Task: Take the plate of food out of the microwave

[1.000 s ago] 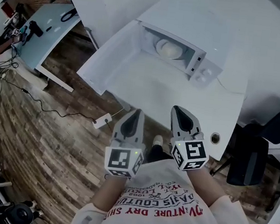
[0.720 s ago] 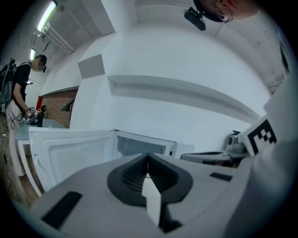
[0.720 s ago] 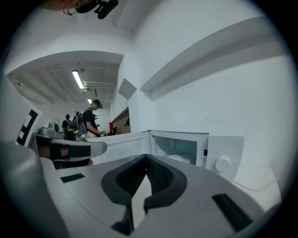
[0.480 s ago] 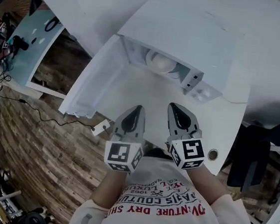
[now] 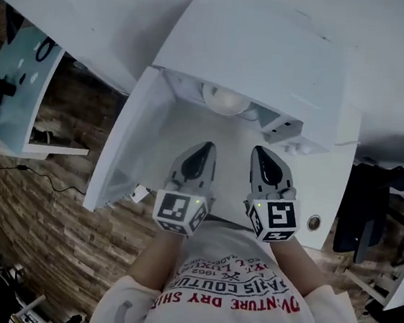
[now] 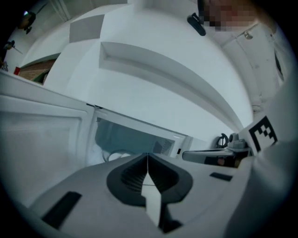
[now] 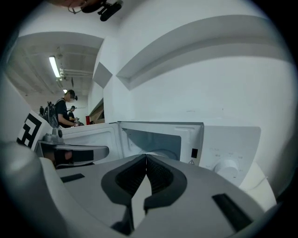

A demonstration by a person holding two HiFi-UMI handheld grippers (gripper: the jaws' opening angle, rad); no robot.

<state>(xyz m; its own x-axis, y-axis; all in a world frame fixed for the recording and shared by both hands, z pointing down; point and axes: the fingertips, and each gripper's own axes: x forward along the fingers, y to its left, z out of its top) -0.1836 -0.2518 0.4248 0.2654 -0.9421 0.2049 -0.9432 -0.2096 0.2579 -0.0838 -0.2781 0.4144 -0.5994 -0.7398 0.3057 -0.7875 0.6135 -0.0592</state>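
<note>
A white microwave (image 5: 272, 56) stands on a white table (image 5: 328, 200), with its door (image 5: 128, 138) swung open to the left. Inside sits a pale plate of food (image 5: 225, 99), partly hidden by the cavity's top edge; its rim (image 6: 116, 155) shows low in the cavity. My left gripper (image 5: 202, 150) and right gripper (image 5: 261, 154) hover side by side just in front of the opening, both shut and holding nothing. In the right gripper view the cavity (image 7: 153, 139) and plate (image 7: 160, 153) lie straight beyond the closed jaws (image 7: 146, 157). The left gripper's jaws (image 6: 148, 155) meet too.
The microwave's control knob (image 7: 226, 167) is right of the cavity. A light desk (image 5: 14, 92) with small items stands far left over the wooden floor (image 5: 41, 233). A black chair (image 5: 360, 204) is at the right. People stand in the distance (image 7: 63, 111).
The person has stepped closer to the microwave. Both shut grippers have moved forward over the table toward the open cavity.
</note>
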